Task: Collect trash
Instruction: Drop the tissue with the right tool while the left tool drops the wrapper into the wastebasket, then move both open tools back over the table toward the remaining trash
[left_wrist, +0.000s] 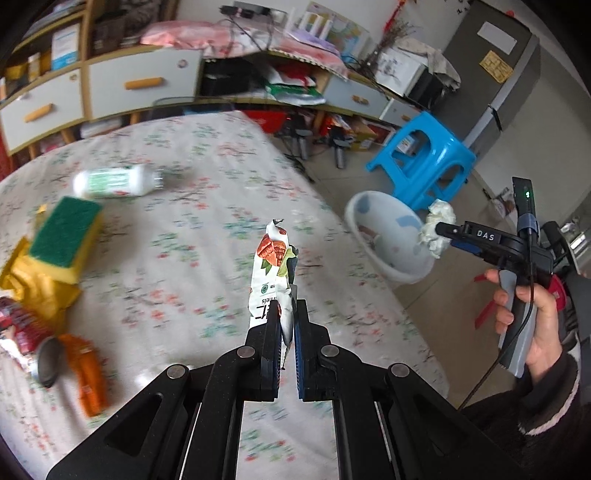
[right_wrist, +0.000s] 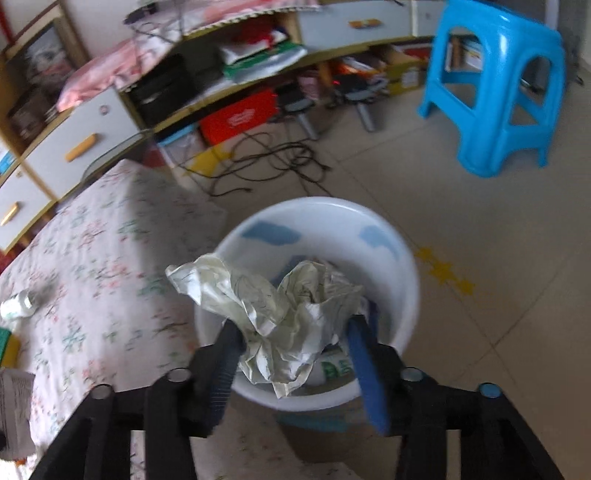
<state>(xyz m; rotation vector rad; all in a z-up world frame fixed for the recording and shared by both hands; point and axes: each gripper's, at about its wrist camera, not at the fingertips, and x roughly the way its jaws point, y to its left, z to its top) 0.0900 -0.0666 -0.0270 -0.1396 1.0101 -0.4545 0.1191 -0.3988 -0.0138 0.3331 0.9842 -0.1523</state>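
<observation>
My left gripper (left_wrist: 286, 310) is shut on the lower end of a white snack wrapper (left_wrist: 273, 258) with a red nut picture, held upright above the floral tablecloth (left_wrist: 184, 240). Off the table's right edge a white bin (left_wrist: 354, 218) with blue patches stands on the floor. My right gripper (right_wrist: 295, 328) hangs over this bin (right_wrist: 406, 266), held by a hand (left_wrist: 532, 314). Its jaws stand apart, and a crumpled ball of pale paper (right_wrist: 277, 306) sits loosely between them, over the bin's mouth. From the left wrist view the paper (left_wrist: 437, 218) shows at the right gripper (left_wrist: 439, 236) tips.
On the table's left lie a white bottle (left_wrist: 114, 181), a green and yellow sponge (left_wrist: 64, 232), a yellow packet (left_wrist: 37, 288), an orange packet (left_wrist: 88, 373) and a red one (left_wrist: 18, 325). A blue stool (right_wrist: 495, 92) stands beyond the bin. Cables (right_wrist: 266, 158) trail on the floor by the shelves.
</observation>
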